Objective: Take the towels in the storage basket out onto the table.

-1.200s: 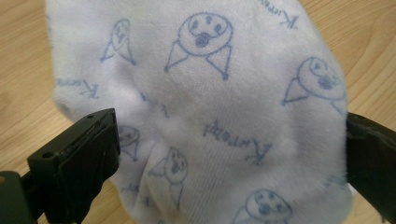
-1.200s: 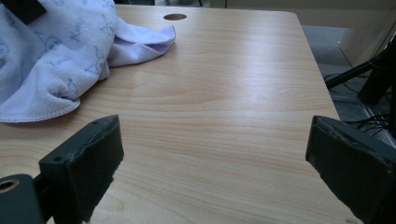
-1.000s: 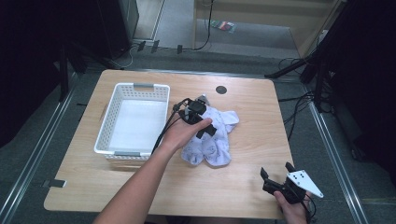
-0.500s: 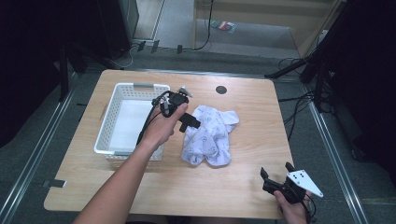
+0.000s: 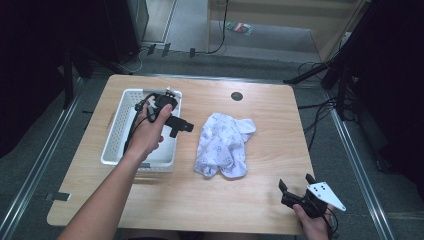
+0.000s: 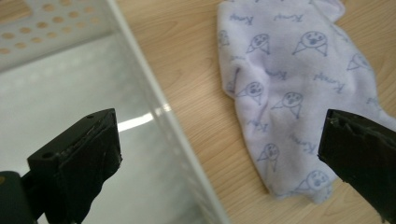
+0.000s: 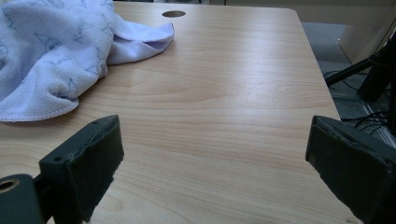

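The cloth (image 6: 289, 93) lying on the table carries a repeated print of small blue cartoon faces, each paired with a short blue cursive word. In the left gripper view the word seems to begin with a K, but the letters are too small and blurred to read with certainty. No other writing can be read.
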Motion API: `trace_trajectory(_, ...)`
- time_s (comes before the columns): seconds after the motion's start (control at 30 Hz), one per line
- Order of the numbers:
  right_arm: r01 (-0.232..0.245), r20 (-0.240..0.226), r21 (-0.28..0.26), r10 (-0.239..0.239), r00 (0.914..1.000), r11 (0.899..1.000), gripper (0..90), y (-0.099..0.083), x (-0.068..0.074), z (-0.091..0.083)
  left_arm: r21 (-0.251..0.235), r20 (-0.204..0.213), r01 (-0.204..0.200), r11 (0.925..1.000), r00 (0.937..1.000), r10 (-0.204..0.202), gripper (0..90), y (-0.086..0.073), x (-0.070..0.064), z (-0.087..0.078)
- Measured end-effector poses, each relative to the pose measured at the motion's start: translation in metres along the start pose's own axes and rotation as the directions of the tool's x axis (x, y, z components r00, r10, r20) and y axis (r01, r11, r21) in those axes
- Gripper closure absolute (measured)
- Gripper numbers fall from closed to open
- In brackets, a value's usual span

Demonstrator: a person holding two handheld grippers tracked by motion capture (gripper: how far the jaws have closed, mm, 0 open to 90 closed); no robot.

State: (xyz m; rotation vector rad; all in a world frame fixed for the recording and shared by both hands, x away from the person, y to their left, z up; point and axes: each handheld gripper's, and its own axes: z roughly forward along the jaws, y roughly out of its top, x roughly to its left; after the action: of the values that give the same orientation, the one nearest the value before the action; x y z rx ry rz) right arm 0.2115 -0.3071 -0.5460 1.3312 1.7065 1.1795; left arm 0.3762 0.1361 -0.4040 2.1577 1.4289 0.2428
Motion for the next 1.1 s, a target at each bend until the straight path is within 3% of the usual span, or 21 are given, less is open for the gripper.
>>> trace_trajectory(0.53,-0.003,0.009,0.006,0.003,1.0,1.0,4.6,0.0,0.0,0.001,-0.054,-0.039,0.073,0.9959,0.9964,-0.075,0.0,-0.032,0.051,-0.034)
trace_trajectory(1.1,-0.002,0.017,0.014,0.001,0.9999,1.0,5.0,0.0,0.001,0.001,-0.125,-0.092,0.155,0.9799,0.9816,-0.167,0.0,-0.085,0.104,-0.06)
